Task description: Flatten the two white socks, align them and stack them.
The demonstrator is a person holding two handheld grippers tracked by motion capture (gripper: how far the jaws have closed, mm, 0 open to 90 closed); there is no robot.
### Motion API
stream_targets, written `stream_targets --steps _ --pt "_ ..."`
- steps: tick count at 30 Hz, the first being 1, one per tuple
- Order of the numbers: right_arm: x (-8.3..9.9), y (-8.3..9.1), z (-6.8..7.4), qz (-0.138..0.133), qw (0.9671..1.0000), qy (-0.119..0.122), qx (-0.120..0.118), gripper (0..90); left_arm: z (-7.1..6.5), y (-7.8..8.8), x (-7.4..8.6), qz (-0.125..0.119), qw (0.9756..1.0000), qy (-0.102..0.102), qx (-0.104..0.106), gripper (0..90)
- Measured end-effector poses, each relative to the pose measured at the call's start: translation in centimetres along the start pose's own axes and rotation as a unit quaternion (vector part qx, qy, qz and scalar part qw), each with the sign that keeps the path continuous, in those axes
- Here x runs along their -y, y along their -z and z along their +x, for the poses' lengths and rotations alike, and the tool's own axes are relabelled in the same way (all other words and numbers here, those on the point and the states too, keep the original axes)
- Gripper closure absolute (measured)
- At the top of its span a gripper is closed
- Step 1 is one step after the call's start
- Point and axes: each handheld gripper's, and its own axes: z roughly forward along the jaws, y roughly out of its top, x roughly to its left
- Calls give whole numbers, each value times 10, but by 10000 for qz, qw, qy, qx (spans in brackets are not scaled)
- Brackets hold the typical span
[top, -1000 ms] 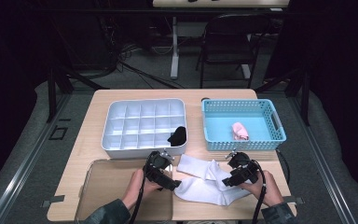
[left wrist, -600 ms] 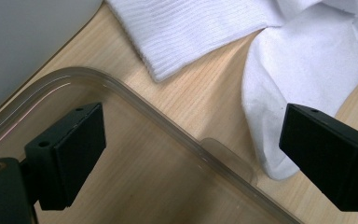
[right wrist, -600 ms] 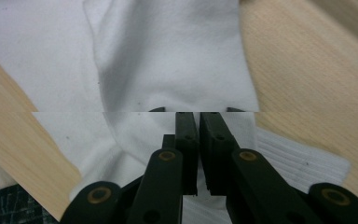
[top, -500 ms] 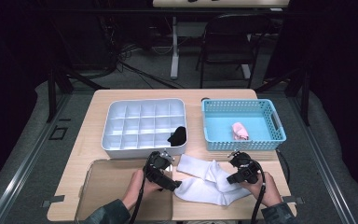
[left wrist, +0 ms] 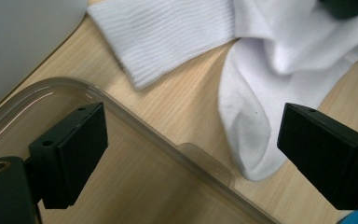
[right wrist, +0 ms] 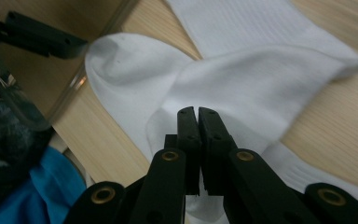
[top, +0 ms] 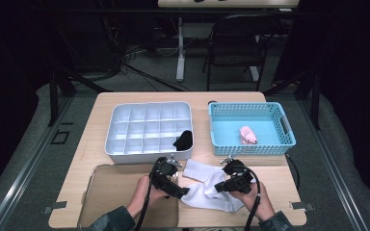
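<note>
The right gripper [right wrist: 198, 112] is pinching the white sock [top: 207, 190], folding it toward the left gripper [left wrist: 191, 144], whose jaws are standing apart beside its toe

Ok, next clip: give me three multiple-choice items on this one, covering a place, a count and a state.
1. Where does the pink bundle lie?
A. in the blue basket
B. in the divided tray
C. on the clear lid

2. How many things lie in the divided tray?
A. none
B. one
C. three

3. How do the right gripper's jaws stand?
A. wide open
B. shut on the white sock
C. shut on the black bundle

Key: 1 A, it rests on the basket floor. 2 B, only the black bundle, in a compartment at the tray's right. 3 B, jaws meet over a fold of sock.
</note>
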Motion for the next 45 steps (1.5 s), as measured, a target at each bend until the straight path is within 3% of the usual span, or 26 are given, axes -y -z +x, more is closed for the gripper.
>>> stream_targets --steps 4,6,8,10,12,14,15,19,22,27,34,35,45 --pt "-5 -19 8 175 9997 190 -27 872 -3 1 0 -3 10000 -56 22 102" --pt "-4 -25 8 220 9995 218 -70 803 -5 1 -1 -14 10000 -89 37 121" --pt "-4 -21 4 267 9987 377 -193 743 -8 2 -1 -7 9999 -134 58 142" --pt "-2 -10 -1 5 9987 296 -412 679 -13 1 -2 -33 9997 -194 109 153" --pt "-1 -1 -6 -86 9985 293 -445 640 -17 -1 -2 -63 9996 -229 142 167" --pt "1 8 -14 -223 9989 181 -359 603 -22 -2 -3 -107 9994 -285 159 181" --pt "3 12 -19 -367 9991 37 -193 585 -24 -3 -3 -126 9993 -313 180 191" --pt "6 21 -34 -593 9970 -130 479 551 -38 -10 -6 -79 9987 -421 264 254" --pt "7 23 -42 -647 9942 -193 833 549 -51 -17 -9 -104 9976 -569 387 295" --pt "4 23 -44 -696 9901 -121 1209 532 -66 -30 -13 -173 9961 -733 459 351" --pt "-8 21 -50 -836 9877 -110 1315 543 -80 -49 -17 46 9941 -902 601 459" --pt "-11 20 -49 -876 9877 -124 1291 547 -81 -50 -16 36 9946 -852 590 475" --pt "-36 -10 -48 -667 9887 217 1324 567 -72 -53 -13 -67 9955 -696 647 770"
